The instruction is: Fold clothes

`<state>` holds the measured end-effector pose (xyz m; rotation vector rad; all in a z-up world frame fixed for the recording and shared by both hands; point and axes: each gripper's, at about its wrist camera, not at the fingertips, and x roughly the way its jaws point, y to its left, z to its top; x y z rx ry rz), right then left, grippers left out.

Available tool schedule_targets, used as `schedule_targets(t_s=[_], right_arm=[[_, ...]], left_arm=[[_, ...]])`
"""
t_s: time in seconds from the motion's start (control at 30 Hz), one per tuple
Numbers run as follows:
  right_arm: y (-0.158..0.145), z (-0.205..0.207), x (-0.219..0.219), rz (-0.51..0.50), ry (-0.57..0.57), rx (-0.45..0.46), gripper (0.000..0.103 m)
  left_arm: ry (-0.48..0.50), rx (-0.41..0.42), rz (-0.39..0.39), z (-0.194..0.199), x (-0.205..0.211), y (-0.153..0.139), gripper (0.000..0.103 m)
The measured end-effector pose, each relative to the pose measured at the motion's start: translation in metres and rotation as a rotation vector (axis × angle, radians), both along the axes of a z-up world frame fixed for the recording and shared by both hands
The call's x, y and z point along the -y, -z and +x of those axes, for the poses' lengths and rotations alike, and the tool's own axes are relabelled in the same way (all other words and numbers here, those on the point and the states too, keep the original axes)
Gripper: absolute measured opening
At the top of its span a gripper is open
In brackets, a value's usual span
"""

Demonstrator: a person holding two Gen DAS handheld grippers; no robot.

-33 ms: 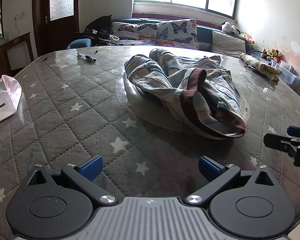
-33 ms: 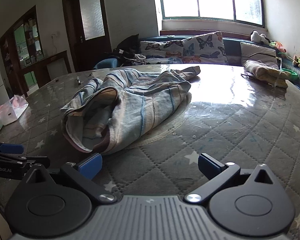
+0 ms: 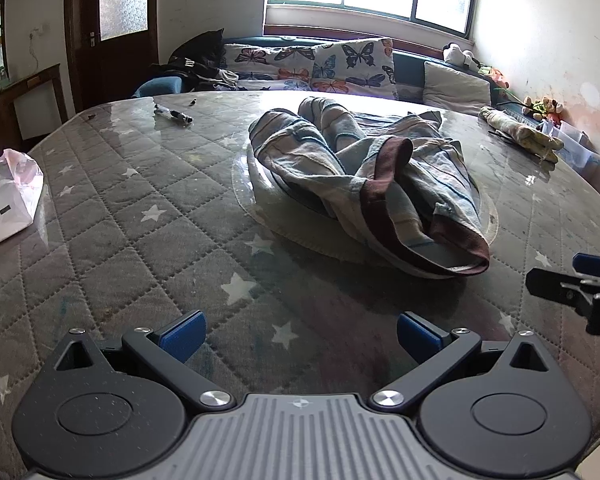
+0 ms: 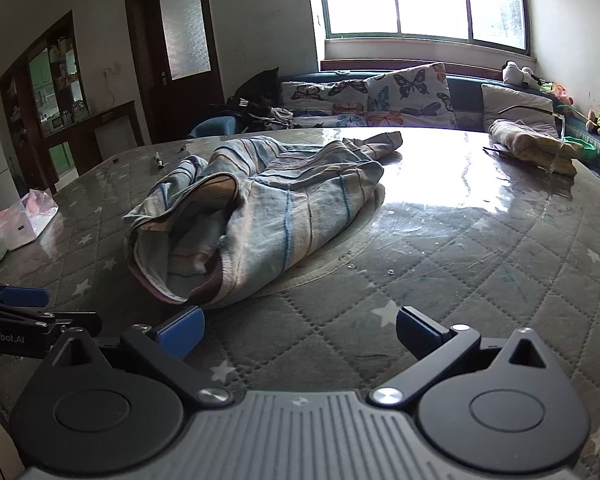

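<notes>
A crumpled striped light-blue garment with a dark brown band lies on a round glass turntable in the middle of the table. From the right wrist it shows as a heap with its opening towards me. My left gripper hovers open over the quilted star cloth, short of the garment, nothing between its blue pads. My right gripper is open too and empty, just right of the garment's near edge. Each gripper shows in the other's view: the right gripper and the left gripper.
A pink-white plastic bag lies at the table's left edge, a pen at the far left. A folded yellowish cloth rests at the far right. Behind the table stands a sofa with butterfly cushions.
</notes>
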<state>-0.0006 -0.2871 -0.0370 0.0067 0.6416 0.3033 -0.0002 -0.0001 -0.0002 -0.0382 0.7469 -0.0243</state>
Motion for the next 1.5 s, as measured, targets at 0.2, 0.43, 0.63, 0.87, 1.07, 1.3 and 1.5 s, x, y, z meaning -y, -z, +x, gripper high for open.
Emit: schedule_targets(t_s=[0.2,0.43,0.63,0.87,1.07,1.3,1.5], right_arm=[[0.005,-0.007,-0.005,0.025,0.013,-0.011,0.103],[0.011,-0.015,-0.01,0.052,0.028,-0.024,0.103],[0.009,-0.016,-0.009,0.048,0.03,-0.04,0.103],[0.006,-0.017,-0.009,0.032,0.005,-0.044,0.103],[0.003,-0.019,-0.012,0.022,-0.006,-0.04,0.103],[0.002,-0.019,-0.01,0.013,-0.006,-0.043,0.103],[0.003,-0.017,-0.012,0.01,-0.009,-0.052,0.103]], left_arm=[[0.018,-0.012,-0.007,-0.006,0.003,0.002,0.103],[0.031,-0.027,-0.009,-0.009,0.005,0.001,0.103],[0.035,-0.042,0.005,-0.012,0.01,0.003,0.103],[0.04,-0.061,0.028,-0.014,0.015,0.005,0.103],[0.051,-0.071,0.042,-0.015,0.02,0.007,0.103],[0.058,-0.072,0.048,-0.015,0.023,0.006,0.103],[0.063,-0.083,0.052,-0.014,0.025,0.007,0.103]])
